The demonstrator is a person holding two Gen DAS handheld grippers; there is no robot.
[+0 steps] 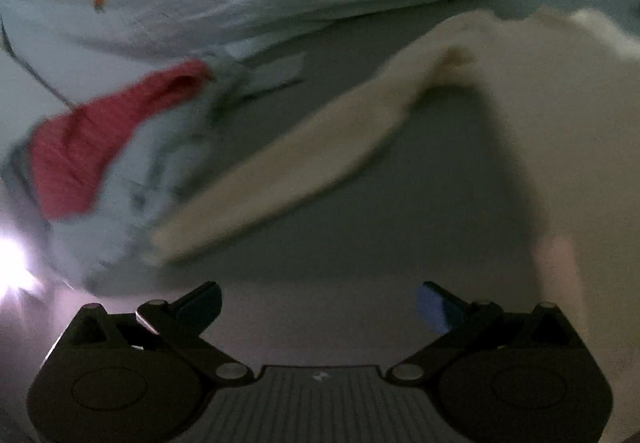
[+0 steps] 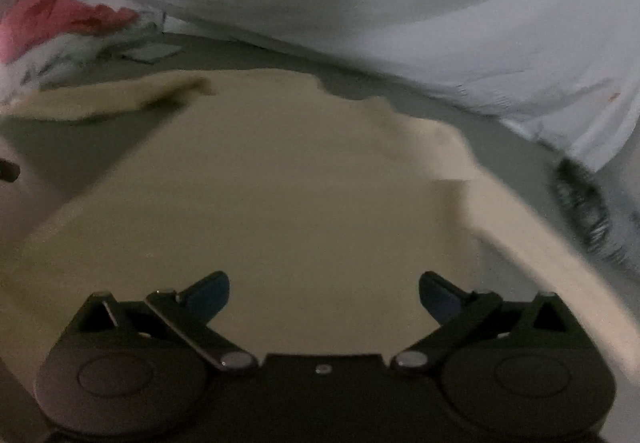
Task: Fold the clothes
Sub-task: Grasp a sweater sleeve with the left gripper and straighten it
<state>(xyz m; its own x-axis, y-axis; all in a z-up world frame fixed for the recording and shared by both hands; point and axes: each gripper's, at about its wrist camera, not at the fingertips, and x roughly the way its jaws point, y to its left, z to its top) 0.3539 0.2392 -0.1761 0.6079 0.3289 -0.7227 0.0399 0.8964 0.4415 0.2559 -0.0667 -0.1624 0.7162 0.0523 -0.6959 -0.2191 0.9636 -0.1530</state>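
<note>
Two open tongs point(image 1: 320, 303) point(image 2: 324, 293), grey bed surface point(image 1: 340, 255), pale quilt point(image 2: 400, 23)

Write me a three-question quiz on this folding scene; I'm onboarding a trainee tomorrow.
1. True or false: the left gripper is shut on the sleeve.
2. Multiple choice: the red garment lies on A) a pale pile, B) the cream sweater, C) the right gripper.
3. Fill in: in the right wrist view, both open fingers hover over the ____ sweater.

Key: 1 false, both grippers are open and hold nothing; 2 A, it sits on the pale pile left of the sleeve; 3 cream.
</note>
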